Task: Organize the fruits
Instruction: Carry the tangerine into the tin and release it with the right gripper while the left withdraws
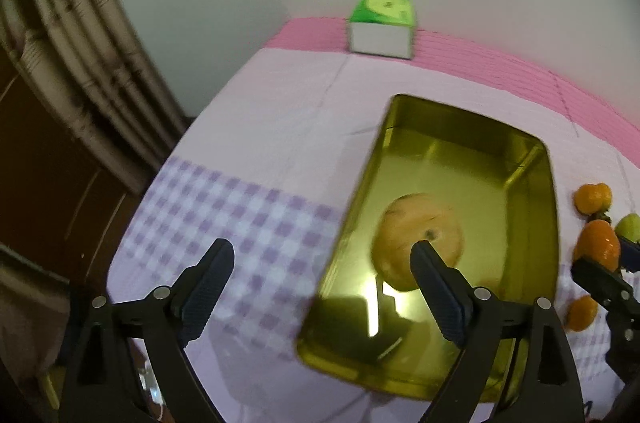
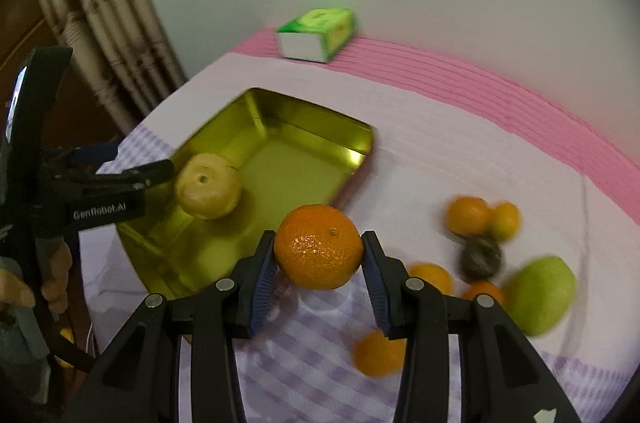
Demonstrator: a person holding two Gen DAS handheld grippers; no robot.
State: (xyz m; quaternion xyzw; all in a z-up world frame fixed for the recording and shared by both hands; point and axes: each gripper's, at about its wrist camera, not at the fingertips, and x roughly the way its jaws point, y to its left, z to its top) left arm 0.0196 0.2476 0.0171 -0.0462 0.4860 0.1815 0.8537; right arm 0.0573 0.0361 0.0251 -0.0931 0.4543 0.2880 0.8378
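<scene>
Checked cloth (image 2: 320,375), right gripper (image 2: 319,255) clamping tangerine (image 2: 319,247) (gold tray (image 2: 304,131) beyond)

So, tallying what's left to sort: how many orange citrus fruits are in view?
6, possibly more hidden: one mandarin in the right gripper, five on the cloth: two at back, two mid, one nearest.

1 fruit (image 2: 209,185) in tray (image 2: 312,127), perhaps 7 fruits (image 2: 468,216) right of it

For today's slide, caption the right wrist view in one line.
Right gripper holds an orange near a gold tin containing one yellow fruit.
</scene>
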